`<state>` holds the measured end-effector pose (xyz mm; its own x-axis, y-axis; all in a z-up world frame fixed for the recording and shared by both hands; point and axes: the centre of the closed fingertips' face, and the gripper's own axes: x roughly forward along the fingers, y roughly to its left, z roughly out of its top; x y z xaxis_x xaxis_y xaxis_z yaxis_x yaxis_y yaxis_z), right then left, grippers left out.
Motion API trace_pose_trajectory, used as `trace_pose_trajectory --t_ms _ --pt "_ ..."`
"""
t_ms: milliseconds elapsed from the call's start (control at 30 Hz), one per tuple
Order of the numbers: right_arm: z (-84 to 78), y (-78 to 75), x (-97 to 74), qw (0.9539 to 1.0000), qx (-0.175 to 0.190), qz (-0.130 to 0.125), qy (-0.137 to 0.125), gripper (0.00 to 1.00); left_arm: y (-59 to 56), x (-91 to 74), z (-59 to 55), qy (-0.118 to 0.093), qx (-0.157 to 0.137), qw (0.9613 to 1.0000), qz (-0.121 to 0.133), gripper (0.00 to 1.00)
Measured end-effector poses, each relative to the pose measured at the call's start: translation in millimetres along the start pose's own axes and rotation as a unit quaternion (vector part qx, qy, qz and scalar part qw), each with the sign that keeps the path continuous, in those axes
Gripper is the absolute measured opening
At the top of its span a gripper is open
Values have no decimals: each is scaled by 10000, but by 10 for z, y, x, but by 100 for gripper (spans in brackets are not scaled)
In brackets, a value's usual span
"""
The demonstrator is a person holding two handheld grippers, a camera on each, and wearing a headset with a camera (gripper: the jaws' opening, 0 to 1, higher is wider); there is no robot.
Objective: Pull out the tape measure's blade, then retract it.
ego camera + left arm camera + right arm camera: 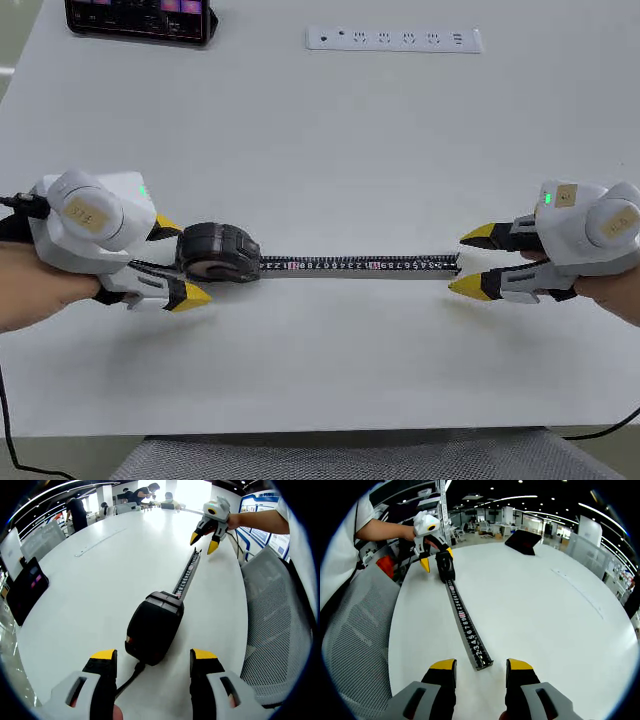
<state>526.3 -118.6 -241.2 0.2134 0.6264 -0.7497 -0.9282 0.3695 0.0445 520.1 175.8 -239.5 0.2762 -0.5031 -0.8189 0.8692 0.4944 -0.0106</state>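
Observation:
A black tape measure case (pixel 218 252) (pixel 154 628) lies on the white table, its blade (pixel 360 265) (pixel 466 625) drawn out flat to the right. My left gripper (pixel 185 262) (pixel 155 655) is open, its yellow-tipped jaws flanking the rear of the case with gaps on both sides. My right gripper (pixel 472 262) (pixel 481 666) is open too. The blade's end (pixel 484 664) lies just ahead of its fingertips (pixel 443 665) and between them, apparently untouched. Each gripper view shows the other gripper at the far end of the blade: the right gripper (pixel 210 527) and the left gripper (pixel 431 535).
A dark tablet (pixel 140 18) stands at the far left of the table and a white power strip (pixel 393 39) lies at the back. A grey mesh chair (pixel 330 458) sits below the table's front edge (pixel 320 430). People are at desks far behind.

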Motion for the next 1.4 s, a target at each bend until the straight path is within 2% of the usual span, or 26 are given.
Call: trace_pose_trajectory --t_ms 67,167,233,433,767,967,1133,1400 --pt "16 -4 -24 9999 47 -80 -39 38 5 -22 36 -170 -171 9997 67 56" --pt "48 2 -52 9997 139 -170 -132 40 -1 -56 39 -230 -187 9994 155 57" --pt "61 21 -62 9995 184 -207 -170 42 -18 -76 71 -376 -291 9987 170 58" --pt "49 36 -98 9988 282 -345 -222 47 -57 -129 90 -604 -386 9969 316 59" --pt "71 83 -152 9976 301 -547 -307 58 -163 -208 112 -864 -458 9946 359 64" --pt "85 124 -191 9963 364 -670 -388 64 -229 -277 137 -1089 -548 9915 454 67" --pt "65 166 -206 9958 400 -726 -393 68 -278 -293 123 -1222 -630 9891 517 69" --pt "53 259 -235 9948 485 -761 -475 73 -342 -339 42 -1321 -820 9859 618 75"
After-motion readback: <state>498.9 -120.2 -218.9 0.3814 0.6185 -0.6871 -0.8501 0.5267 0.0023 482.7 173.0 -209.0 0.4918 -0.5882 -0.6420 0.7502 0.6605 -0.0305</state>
